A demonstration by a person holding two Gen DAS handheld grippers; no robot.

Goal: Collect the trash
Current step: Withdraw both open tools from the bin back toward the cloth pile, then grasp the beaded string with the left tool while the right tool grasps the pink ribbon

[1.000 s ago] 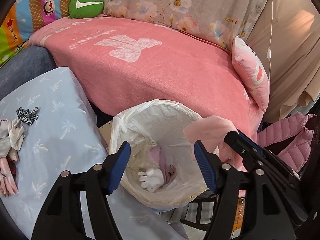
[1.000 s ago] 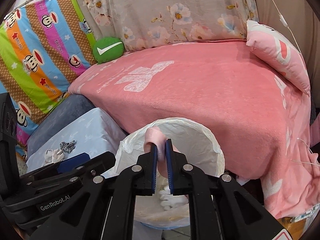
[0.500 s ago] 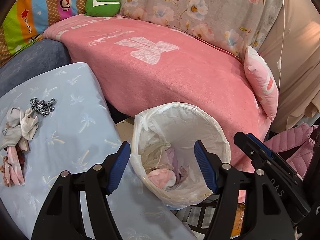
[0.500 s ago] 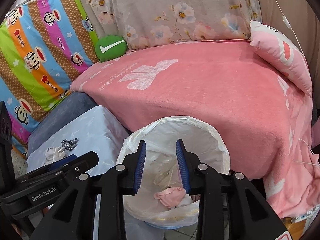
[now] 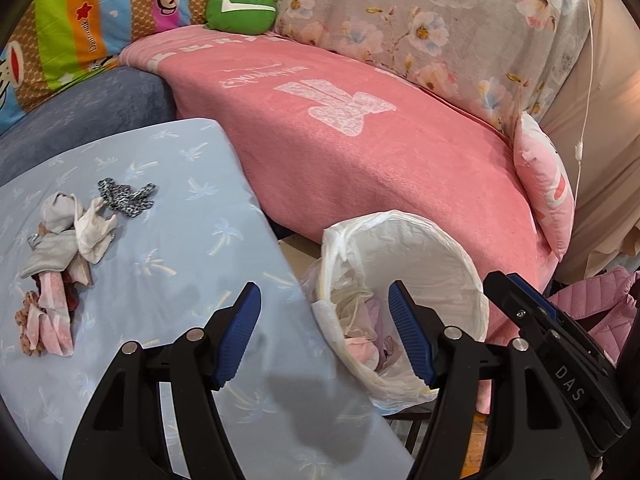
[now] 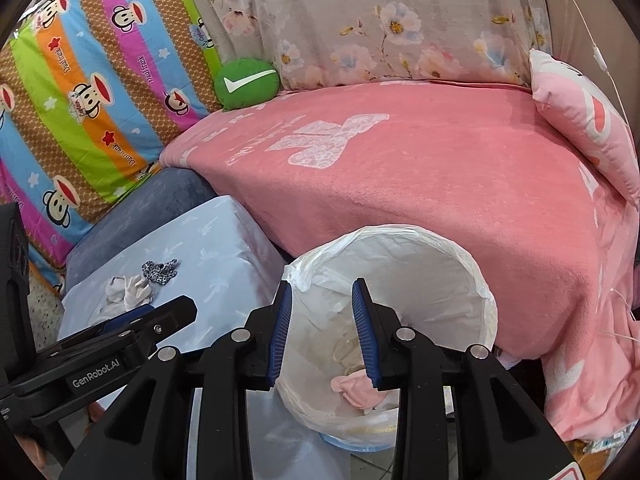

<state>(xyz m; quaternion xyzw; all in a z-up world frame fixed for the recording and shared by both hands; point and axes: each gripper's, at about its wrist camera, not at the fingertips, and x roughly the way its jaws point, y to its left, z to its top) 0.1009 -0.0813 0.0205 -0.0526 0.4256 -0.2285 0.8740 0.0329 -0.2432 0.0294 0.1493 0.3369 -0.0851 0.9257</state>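
Our right claw (image 6: pixel 322 330), partly open and empty, hangs above the lined trash bin (image 6: pixel 440 272); a pink sock (image 6: pixel 358 392) lies inside at 5 o'clock. Our left claw (image 5: pixel 326 338) gapes wide, empty.

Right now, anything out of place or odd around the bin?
A heap of small cloth scraps is strewn on the blue cover, outside the lined bin. A pink piece already lies inside. Both claws, left and right, are open and empty.

A pink blanket (image 6: pixel 420 184) covers the sofa, with floral fabric (image 6: pixel 380 20) and a striped monkey-print cloth (image 6: pixel 92 80) behind.
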